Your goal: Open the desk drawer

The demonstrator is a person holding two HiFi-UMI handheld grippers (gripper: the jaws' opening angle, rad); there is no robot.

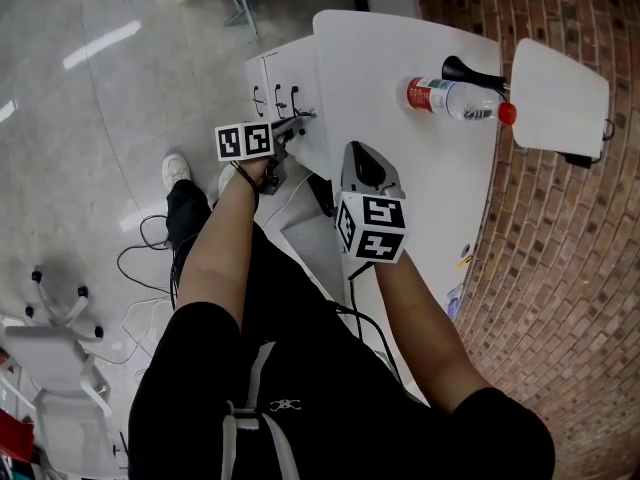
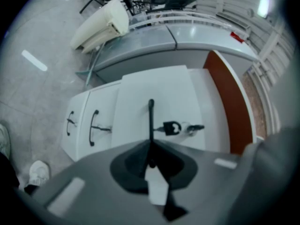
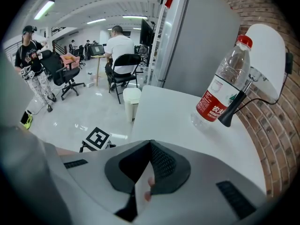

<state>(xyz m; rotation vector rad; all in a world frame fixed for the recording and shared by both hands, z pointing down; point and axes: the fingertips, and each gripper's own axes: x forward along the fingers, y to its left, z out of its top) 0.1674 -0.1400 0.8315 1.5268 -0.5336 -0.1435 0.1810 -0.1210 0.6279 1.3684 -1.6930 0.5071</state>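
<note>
A white drawer unit (image 1: 270, 73) stands under the left end of the white desk (image 1: 400, 48). It has three drawers with thin black handles. My left gripper (image 1: 304, 116) reaches level to the top drawer (image 2: 154, 90), its jaws shut on that drawer's black handle (image 2: 151, 114), which runs straight out from my left gripper (image 2: 151, 146). A small padlock with keys (image 2: 173, 128) hangs beside the handle. The two lower handles (image 2: 93, 127) are free. My right gripper (image 1: 362, 158) hovers over the desk's near edge, tilted down; my right gripper (image 3: 150, 143) is shut and holds nothing.
A water bottle (image 1: 455, 98) with a red label lies on the desk beside a black stand (image 1: 470, 71) and a white rounded panel (image 1: 555, 98). A brick wall (image 1: 560, 268) runs along the right. Cables and an office chair (image 1: 50, 358) are on the floor at left. People sit and stand far off (image 3: 119, 46).
</note>
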